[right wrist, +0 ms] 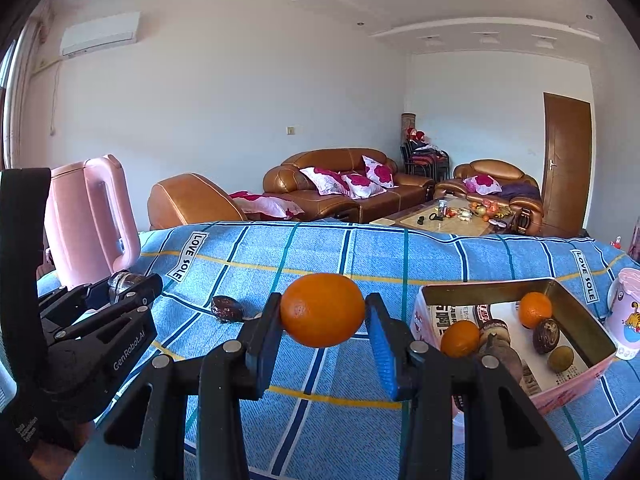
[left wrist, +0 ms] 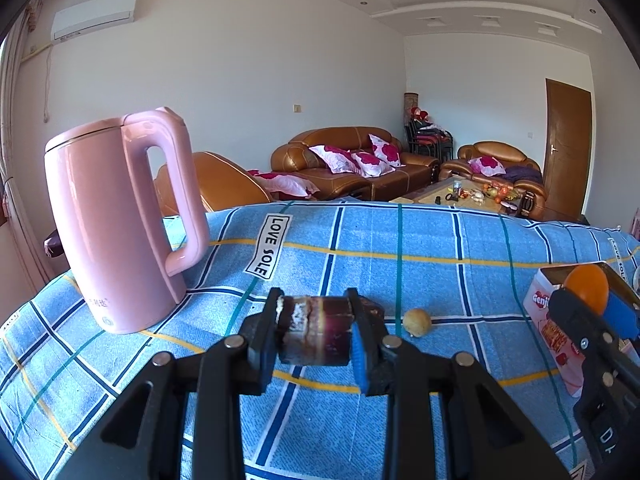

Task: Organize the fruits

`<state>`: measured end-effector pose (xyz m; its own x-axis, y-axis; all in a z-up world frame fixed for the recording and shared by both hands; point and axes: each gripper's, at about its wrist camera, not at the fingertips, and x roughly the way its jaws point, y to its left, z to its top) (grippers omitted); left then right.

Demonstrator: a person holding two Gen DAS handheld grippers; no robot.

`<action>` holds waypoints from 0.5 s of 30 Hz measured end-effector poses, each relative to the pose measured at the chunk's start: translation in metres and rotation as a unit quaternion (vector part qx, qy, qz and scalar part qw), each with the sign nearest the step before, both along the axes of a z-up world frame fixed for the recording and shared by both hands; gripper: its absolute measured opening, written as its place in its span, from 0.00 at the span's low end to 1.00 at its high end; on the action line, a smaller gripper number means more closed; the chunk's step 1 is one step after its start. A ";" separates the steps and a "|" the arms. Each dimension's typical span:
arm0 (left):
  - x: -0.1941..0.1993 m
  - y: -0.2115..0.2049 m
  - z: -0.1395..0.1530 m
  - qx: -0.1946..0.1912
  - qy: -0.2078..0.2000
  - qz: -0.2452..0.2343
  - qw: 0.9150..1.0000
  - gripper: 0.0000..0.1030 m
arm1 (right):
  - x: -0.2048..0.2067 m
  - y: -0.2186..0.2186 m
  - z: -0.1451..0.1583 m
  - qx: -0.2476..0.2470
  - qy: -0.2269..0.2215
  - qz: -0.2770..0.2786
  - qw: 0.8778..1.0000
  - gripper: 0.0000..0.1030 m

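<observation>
My left gripper point(left wrist: 316, 322) is shut on a dark purple sugarcane piece point(left wrist: 316, 330), held above the blue checked cloth point(left wrist: 400, 280). It also shows in the right wrist view point(right wrist: 128, 284) at the left. My right gripper point(right wrist: 323, 316) is shut on an orange point(right wrist: 322, 310), left of the pink box point(right wrist: 576, 376). In the left wrist view the orange point(left wrist: 586, 286) shows at the right, over the box point(left wrist: 548, 328). The box holds two oranges point(right wrist: 535, 309), a sugarcane piece point(right wrist: 496, 332), a dark date point(right wrist: 546, 336) and a greenish fruit point(right wrist: 560, 358). A small yellowish fruit point(left wrist: 417, 322) and a dark date point(right wrist: 226, 309) lie on the cloth.
A pink electric kettle point(left wrist: 116, 220) stands at the left on the cloth. A pink cup point(right wrist: 628, 312) stands right of the box. Brown leather sofas point(left wrist: 352, 160) and a coffee table point(left wrist: 460, 194) are beyond the table's far edge.
</observation>
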<state>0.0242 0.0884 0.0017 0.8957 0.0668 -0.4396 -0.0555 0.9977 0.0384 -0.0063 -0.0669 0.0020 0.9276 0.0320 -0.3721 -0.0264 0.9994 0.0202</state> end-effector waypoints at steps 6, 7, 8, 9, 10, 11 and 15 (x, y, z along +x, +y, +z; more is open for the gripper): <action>-0.006 -0.011 0.001 0.004 -0.002 -0.008 1.000 0.31 | -0.005 -0.008 0.000 0.004 0.003 -0.006 1.000 0.43; -0.007 -0.013 0.002 0.004 -0.002 -0.009 1.000 0.31 | -0.006 -0.009 0.000 0.005 0.004 -0.007 1.000 0.43; -0.009 -0.016 0.002 0.003 -0.002 -0.010 1.000 0.31 | -0.007 -0.010 0.000 0.006 0.005 -0.009 1.000 0.43; -0.010 -0.017 0.002 0.002 -0.001 -0.012 1.000 0.31 | -0.007 -0.011 0.000 0.006 0.005 -0.010 1.000 0.43; -0.011 -0.018 0.001 0.002 0.000 -0.013 1.000 0.31 | -0.008 -0.012 0.000 0.007 0.006 -0.010 1.000 0.43; -0.011 -0.020 0.001 0.002 0.000 -0.014 1.000 0.31 | -0.009 -0.014 0.000 0.007 0.007 -0.011 1.000 0.43; -0.013 -0.026 0.002 0.003 0.001 -0.018 1.000 0.31 | -0.010 -0.018 0.000 0.007 0.008 -0.014 1.000 0.43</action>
